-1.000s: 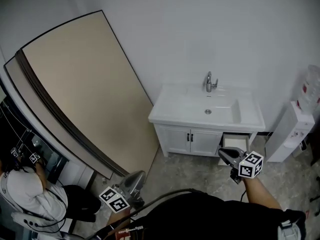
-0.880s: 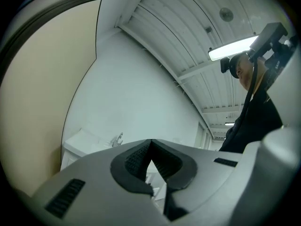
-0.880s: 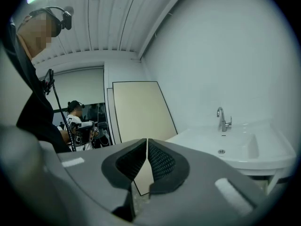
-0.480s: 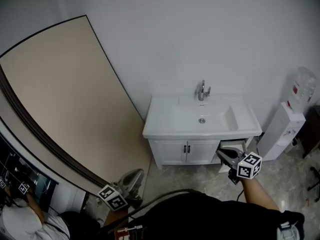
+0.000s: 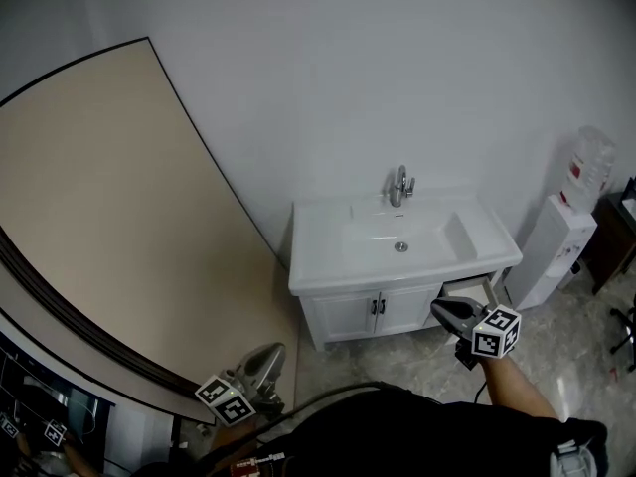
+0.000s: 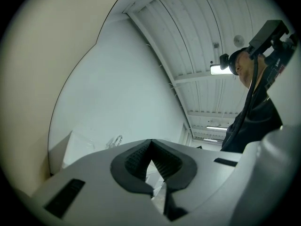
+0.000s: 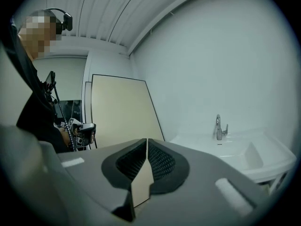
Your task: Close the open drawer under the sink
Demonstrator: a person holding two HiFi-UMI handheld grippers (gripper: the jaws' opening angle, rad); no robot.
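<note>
The drawer (image 5: 467, 288) stands pulled out at the right end of the white cabinet (image 5: 338, 318), just under the right front corner of the sink (image 5: 348, 251). Its long axis runs out from the cabinet front over the floor (image 5: 397, 361), open top upward, with the front panel at the outer end. To its left are two shut cabinet doors with dark handles (image 5: 377, 306).

The right claw (image 5: 437, 308) hangs in front of the drawer's outer end, pointing towards it; whether it touches cannot be told. Its jaws are clenched, pads pressed together with nothing between them. The left claw (image 5: 266, 358) hangs low near the bottom edge of the large beige board (image 5: 109, 227) that leans on the wall, well apart from the cabinet. It too is clenched and empty.

The faucet (image 5: 398, 185) rises at the sink's back edge. A water dispenser (image 5: 555, 251) stands just beyond the cabinet's right end; the red label on its bottle is too small to read. Both marker cubes carry only black-and-white squares.
</note>
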